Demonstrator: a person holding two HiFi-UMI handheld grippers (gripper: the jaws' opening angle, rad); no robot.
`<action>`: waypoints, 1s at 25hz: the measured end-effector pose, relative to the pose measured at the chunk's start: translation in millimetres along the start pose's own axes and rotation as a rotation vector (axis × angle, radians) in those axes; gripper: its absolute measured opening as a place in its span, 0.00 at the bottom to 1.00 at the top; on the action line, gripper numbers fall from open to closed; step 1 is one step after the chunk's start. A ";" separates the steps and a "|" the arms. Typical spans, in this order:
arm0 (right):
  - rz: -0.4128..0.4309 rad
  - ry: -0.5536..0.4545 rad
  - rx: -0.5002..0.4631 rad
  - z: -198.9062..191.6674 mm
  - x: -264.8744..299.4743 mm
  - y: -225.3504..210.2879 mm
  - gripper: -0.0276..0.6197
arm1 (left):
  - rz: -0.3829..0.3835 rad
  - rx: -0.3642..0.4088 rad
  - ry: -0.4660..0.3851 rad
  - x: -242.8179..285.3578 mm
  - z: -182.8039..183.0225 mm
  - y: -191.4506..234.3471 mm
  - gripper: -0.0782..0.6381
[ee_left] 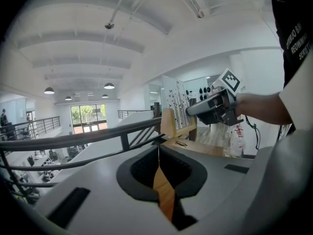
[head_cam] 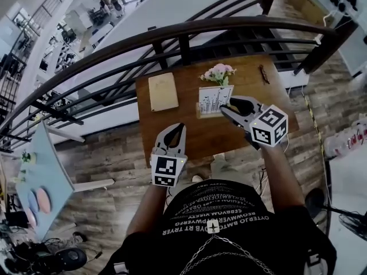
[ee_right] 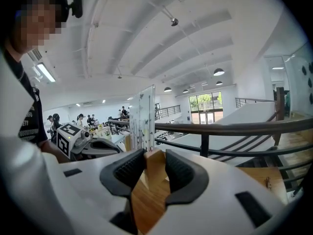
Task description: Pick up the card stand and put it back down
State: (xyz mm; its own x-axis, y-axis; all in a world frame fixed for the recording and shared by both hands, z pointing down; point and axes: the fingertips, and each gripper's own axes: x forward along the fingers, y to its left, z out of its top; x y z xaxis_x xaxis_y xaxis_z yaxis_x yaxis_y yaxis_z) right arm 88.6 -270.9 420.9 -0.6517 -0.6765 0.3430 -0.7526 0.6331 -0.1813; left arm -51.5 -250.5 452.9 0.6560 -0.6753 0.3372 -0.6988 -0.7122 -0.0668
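The right gripper [ee_right: 149,161] is pinching the card stand [ee_right: 143,119] by its wooden block (ribbed pads hiding its sides); the left gripper [ee_left: 158,151], apart from it, is pressing its jaws together.

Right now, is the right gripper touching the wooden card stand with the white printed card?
Touching. The right gripper view shows the right gripper closed on the card stand, both black pads against its wooden base.

surface: wooden table [head_cam: 206,137] | on it: beige pad [head_cam: 163,91] | card stand [head_cam: 213,103] | flowers [head_cam: 218,71] | small dark item [head_cam: 264,73]
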 end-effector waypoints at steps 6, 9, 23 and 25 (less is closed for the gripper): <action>0.000 0.032 0.000 -4.9 -4.3 -4.1 0.27 | -0.004 -0.016 0.018 9.7 -6.5 2.6 0.15; -0.006 0.046 0.012 -15.8 -6.1 -10.7 0.27 | -0.021 -0.016 0.024 15.9 -10.7 -4.8 0.15; 0.019 0.112 0.086 -68.8 12.5 -51.4 0.27 | 0.000 -0.039 0.045 51.1 -6.5 3.2 0.15; 0.022 0.122 0.099 -75.7 16.7 -59.3 0.27 | 0.007 -0.047 0.051 57.6 -7.4 5.6 0.15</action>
State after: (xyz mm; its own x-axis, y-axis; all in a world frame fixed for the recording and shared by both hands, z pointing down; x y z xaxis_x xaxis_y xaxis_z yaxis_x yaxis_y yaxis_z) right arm 129.5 -291.2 507.2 -0.6562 -0.6083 0.4465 -0.7479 0.6031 -0.2775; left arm -19.8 -291.9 479.0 0.6363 -0.6688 0.3845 -0.7168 -0.6968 -0.0258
